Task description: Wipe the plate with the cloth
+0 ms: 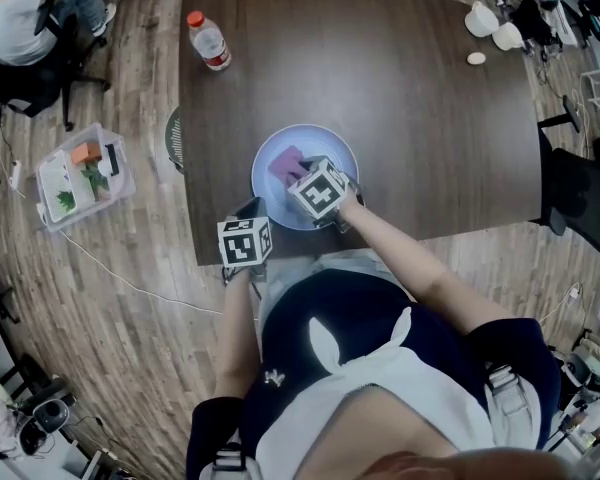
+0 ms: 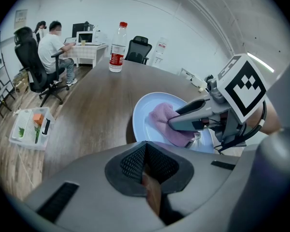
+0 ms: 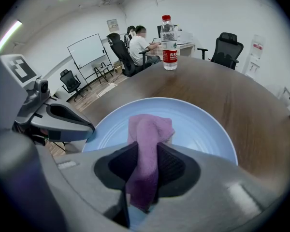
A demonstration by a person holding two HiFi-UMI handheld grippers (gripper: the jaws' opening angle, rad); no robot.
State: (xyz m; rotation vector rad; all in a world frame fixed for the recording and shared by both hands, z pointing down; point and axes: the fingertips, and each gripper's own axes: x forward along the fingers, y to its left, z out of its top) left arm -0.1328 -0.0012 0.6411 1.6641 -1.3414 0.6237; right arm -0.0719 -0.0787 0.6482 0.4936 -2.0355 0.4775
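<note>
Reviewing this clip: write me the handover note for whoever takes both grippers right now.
Left gripper: jaws shut, empty, beside the plate; whether it touches the rim is unclear.
Right gripper: jaws shut on the cloth, over the plate.
Things: the cloth's free end lies on the plate's middle; the plate sits on the table near the person's edge.
Done: cloth gripped and set on the plate.
Left: sweep the cloth across the plate; how much is already wiped cannot be told.
</note>
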